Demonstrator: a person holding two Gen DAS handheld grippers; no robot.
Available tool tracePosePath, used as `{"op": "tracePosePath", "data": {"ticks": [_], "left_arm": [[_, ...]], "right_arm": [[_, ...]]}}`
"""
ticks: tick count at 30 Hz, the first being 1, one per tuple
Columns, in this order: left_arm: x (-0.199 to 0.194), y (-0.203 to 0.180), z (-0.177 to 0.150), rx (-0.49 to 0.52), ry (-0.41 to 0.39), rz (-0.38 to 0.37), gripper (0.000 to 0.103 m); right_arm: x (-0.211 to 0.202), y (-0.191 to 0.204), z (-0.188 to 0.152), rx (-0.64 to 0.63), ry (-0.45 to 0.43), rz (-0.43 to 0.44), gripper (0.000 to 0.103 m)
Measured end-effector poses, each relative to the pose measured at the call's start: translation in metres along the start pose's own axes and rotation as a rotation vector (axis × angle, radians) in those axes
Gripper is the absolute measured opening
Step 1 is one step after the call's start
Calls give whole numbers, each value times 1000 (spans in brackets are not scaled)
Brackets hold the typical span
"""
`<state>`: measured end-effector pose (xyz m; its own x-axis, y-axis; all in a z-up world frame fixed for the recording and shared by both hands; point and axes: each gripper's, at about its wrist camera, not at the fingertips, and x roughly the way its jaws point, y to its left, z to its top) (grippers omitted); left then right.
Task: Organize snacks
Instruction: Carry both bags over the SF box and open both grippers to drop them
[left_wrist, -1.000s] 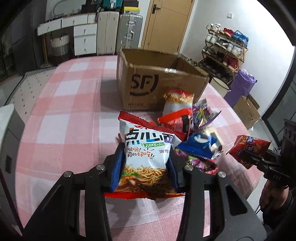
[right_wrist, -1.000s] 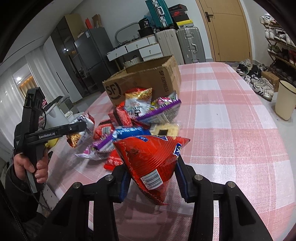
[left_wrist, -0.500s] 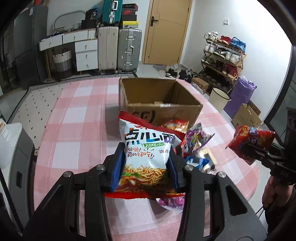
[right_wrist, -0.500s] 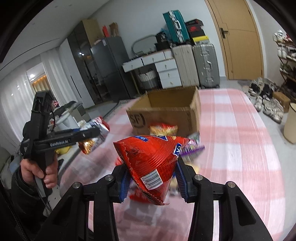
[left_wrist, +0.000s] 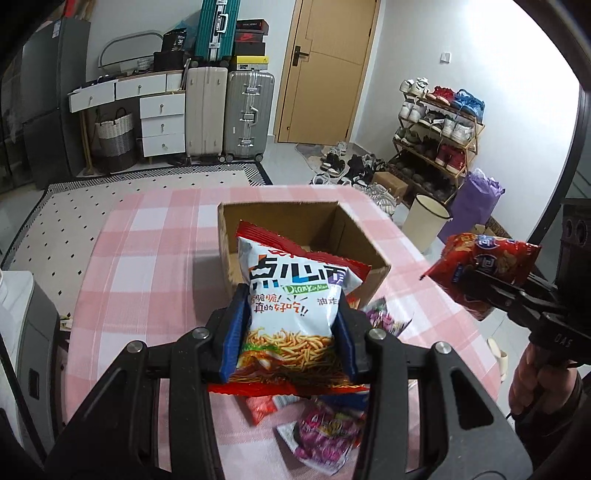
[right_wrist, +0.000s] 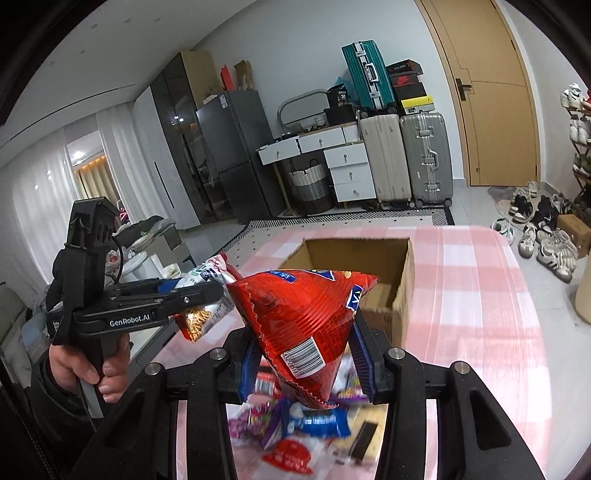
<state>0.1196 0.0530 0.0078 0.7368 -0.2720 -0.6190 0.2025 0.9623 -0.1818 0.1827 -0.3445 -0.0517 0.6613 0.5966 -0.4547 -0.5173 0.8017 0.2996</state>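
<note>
Pink checked table (left_wrist: 147, 236), cardboard box (left_wrist: 369, 243) at 12 o'clock. My left gripper (left_wrist: 291, 332) clamps noodle bag (left_wrist: 295, 295); right gripper (right_wrist: 306, 365) clamps red chip bag (right_wrist: 299, 314). Carrying step; next, I'd release both over box.

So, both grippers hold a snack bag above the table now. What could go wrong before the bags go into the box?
1. The right gripper pinches the red bag near its narrow lower end, so it might slip out.
2. Both bags approach one cardboard box together; the noodle bag and the red bag could collide.
3. A dropped bag could land on the snack pile instead.
</note>
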Motion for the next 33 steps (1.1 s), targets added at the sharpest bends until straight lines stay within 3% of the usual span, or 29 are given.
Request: {"op": "tracePosePath", "data": {"ticks": [9, 22, 33], "left_arm": [[22, -13, 50, 16, 5, -8, 40], [92, -13, 116, 9, 50, 8, 40], [170, 3, 116, -7, 141, 11, 40]], "right_arm": [[28, -6, 42, -24, 8, 13, 44], [77, -39, 79, 9, 18, 20, 44], [128, -65, 72, 43, 99, -3, 44]]}}
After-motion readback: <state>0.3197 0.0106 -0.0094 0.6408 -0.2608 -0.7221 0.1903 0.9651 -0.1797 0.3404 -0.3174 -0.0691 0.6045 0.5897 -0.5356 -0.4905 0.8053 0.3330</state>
